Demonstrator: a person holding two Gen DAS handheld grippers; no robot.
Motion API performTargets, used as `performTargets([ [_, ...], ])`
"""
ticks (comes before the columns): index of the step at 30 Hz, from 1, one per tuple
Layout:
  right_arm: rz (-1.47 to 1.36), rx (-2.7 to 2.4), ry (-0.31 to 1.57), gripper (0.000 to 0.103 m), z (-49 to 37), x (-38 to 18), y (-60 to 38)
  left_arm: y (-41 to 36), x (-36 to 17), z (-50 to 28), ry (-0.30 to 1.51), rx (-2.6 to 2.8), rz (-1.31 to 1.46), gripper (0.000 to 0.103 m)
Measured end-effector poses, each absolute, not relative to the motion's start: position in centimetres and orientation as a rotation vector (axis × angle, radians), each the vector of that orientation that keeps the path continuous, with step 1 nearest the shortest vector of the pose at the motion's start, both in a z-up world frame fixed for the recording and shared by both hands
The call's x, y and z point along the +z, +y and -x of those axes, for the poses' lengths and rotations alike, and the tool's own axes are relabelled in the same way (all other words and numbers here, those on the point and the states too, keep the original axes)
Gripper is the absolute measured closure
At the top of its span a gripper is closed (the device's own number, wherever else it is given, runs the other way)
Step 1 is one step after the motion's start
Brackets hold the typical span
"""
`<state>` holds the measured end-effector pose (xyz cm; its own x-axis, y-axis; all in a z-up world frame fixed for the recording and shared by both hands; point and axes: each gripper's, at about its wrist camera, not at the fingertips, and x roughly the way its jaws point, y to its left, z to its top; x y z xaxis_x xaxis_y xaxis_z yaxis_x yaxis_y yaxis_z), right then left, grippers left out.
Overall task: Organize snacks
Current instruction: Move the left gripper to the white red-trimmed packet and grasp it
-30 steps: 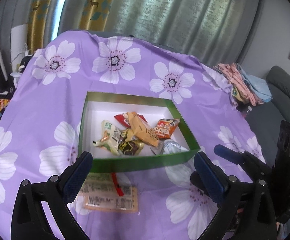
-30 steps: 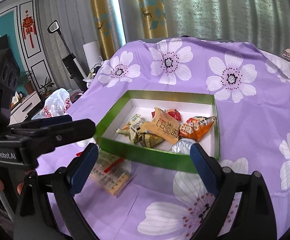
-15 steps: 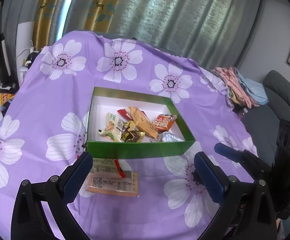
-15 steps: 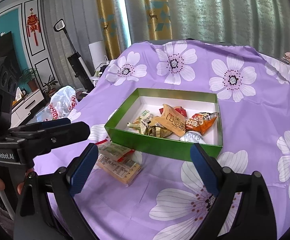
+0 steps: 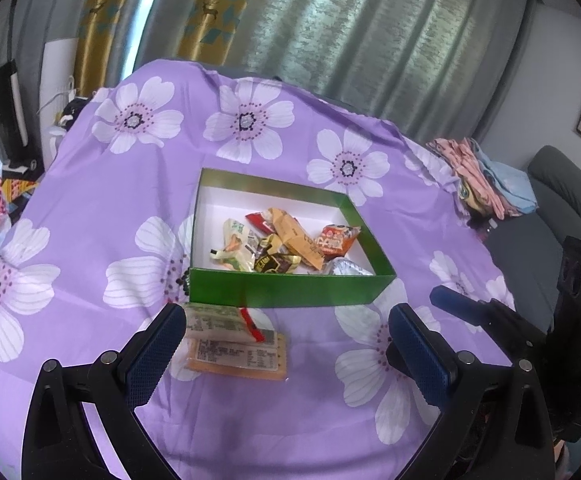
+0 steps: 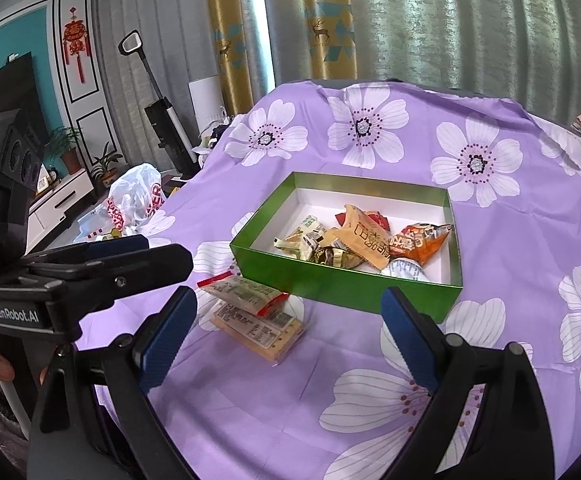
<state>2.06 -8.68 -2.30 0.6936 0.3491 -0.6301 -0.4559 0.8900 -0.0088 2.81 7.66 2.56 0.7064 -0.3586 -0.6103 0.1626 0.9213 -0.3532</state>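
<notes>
I hold the left gripper (image 5: 282, 344) and the right gripper (image 6: 286, 332) above the near part of the table, both with their blue pads spread wide and nothing between them. The green box (image 6: 342, 288) sits mid-table on the purple flowered cloth (image 5: 102, 200), and a cluster of small wrapped snacks (image 5: 286, 244) already lies on its white floor, bunched toward the near right corner.

Two flat packets (image 6: 256, 314) are still outside, stacked one on the other on the cloth, just beside the box's near wall at its left end. I judge them the next job. The upper packet with the red edge (image 5: 222, 320) overlaps the lower orange one (image 5: 236, 356), so I would take the top one first, coming down over its short width with one pad on each long edge (a flat pack gives little to bite, so I would pinch near an edge that lifts off the cloth). Then lift clear of the green wall before carrying it in, and drop it in the bare far left part of the box.

The left gripper sits nearer the packets; the right should stay wide to avoid a clash. Off the table: a white plastic bag (image 6: 134, 200) to the left, folded cloths (image 5: 478, 176) to the right.
</notes>
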Motion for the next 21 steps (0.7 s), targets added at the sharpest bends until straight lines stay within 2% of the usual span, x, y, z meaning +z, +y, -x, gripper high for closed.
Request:
performTargets([
  [21, 0.196, 0.468, 0.722, 0.009, -3.4, -4.5, -6.7, 9.8, -0.2, -4.0, 0.769, -0.267, 0.327, 0.002],
])
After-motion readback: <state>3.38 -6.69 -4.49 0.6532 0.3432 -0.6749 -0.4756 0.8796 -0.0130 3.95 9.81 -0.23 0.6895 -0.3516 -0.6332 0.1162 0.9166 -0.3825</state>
